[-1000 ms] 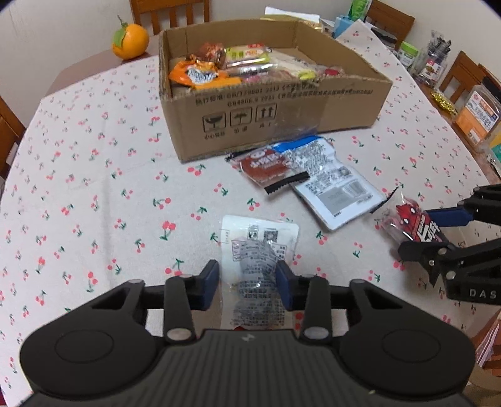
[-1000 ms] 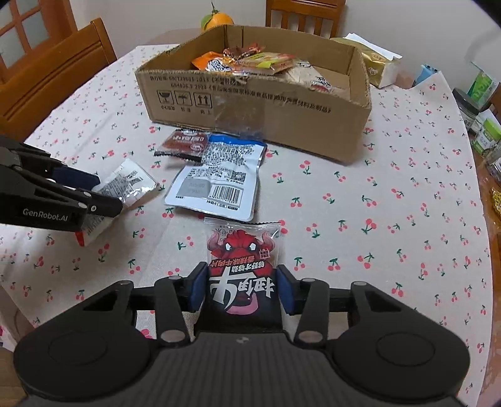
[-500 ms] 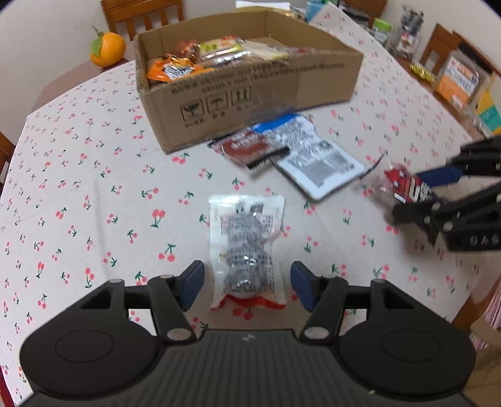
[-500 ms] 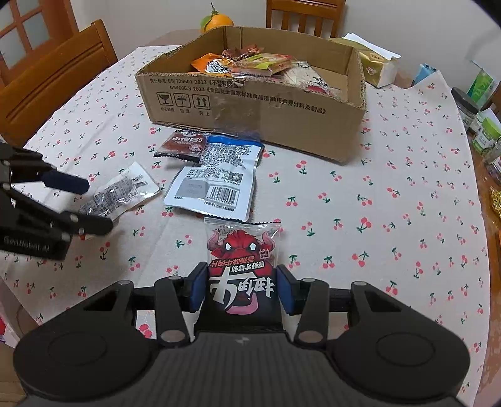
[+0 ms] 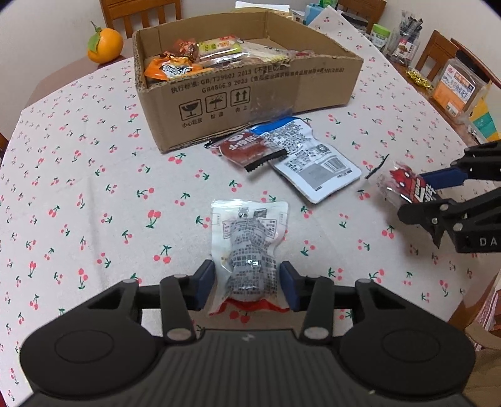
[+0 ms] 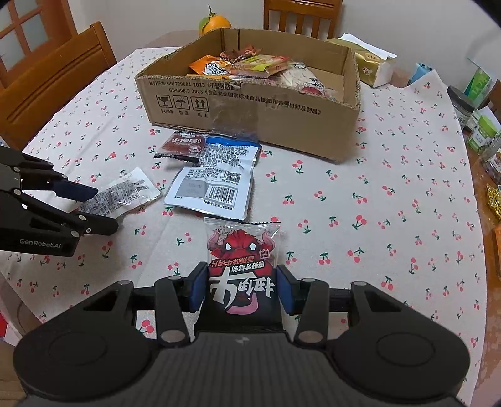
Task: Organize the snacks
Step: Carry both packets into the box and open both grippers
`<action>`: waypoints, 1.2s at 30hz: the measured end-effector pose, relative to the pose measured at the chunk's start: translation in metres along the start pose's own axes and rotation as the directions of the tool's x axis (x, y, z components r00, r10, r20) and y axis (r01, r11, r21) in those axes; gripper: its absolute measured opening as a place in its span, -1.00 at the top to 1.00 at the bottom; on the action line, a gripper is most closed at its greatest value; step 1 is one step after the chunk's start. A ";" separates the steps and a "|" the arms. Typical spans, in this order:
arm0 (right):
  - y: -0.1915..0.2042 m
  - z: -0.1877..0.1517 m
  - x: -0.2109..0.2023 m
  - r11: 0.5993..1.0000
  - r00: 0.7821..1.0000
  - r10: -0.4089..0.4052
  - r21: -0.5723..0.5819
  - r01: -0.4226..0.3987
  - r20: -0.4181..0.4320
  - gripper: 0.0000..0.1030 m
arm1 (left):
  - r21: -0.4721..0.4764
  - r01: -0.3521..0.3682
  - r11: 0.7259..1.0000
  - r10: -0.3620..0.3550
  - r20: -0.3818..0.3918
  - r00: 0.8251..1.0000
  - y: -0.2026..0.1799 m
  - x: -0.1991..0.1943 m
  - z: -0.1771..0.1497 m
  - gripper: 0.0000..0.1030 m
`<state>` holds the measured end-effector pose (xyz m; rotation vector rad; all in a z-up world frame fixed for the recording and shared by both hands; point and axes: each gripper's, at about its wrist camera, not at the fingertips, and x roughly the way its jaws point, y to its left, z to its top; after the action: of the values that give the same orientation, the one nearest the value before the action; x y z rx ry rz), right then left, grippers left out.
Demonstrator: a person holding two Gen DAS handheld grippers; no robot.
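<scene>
- Left wrist view: the left hand-held gripper (image 5: 247, 286) has its blue pads pressed on either side of a clear, grey-printed snack pouch (image 5: 249, 247), gripped near its red bottom seam – a low grip, I'd judge, so the rest of the pack hangs free for dropping into the cardboard box (image 5: 250, 90) further back on the worktop (image 5: 78, 188).
- The pouch's far end lies over the cherry-print cloth; whether it rests on it or is just lifted, I cannot tell.
- At the right edge the right hand-held gripper (image 5: 410, 197) holds a red-and-black packet (image 5: 404, 184), half cut off by the frame.
- Right wrist view: the right hand-held gripper (image 6: 241, 291) is clamped on that red-and-black packet (image 6: 242, 266), print upside down to the camera, its lower end hidden behind the gripper body.
- Both hands look loaded at once – presumably to carry two packs to the box in one trip.
- Two snacks are left loose in front of the box: a small dark-red packet (image 6: 184, 145) overlapping a blue-and-white pouch (image 6: 216, 181), face down with the barcode showing.
- The box (image 6: 250, 103) already holds several wrappers; its near wall hides how full the bottom is.
- An orange (image 6: 214, 23) sits behind the box, partly hidden by it.
</scene>
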<state>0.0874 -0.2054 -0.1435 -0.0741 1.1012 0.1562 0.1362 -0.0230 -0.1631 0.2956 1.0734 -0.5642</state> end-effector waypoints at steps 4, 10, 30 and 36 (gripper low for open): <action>-0.002 0.004 -0.006 1.000 1.000 0.009 0.000 -0.009 0.004 0.00 | -0.006 0.016 1.000 -0.016 0.003 1.000 0.002 -0.012 0.004 0.14; -0.004 0.016 -0.019 1.000 1.000 0.020 -0.022 -0.020 0.012 0.00 | 0.027 0.027 0.999 -0.028 0.022 0.999 0.000 -0.042 0.018 0.14; -0.050 0.154 -0.016 0.995 0.979 -0.016 -0.089 0.034 0.201 0.00 | 0.047 0.018 0.999 -0.025 0.145 0.989 0.019 -0.084 0.091 0.14; -0.068 0.199 0.023 0.995 0.979 -0.042 -0.081 0.059 0.200 0.00 | 0.021 0.004 1.000 -0.007 0.164 0.986 0.026 -0.080 0.109 0.14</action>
<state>0.2845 -0.2431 -0.0753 -0.1605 0.8924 0.1624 0.2034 -0.0324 -0.0436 0.2591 0.9099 -0.5947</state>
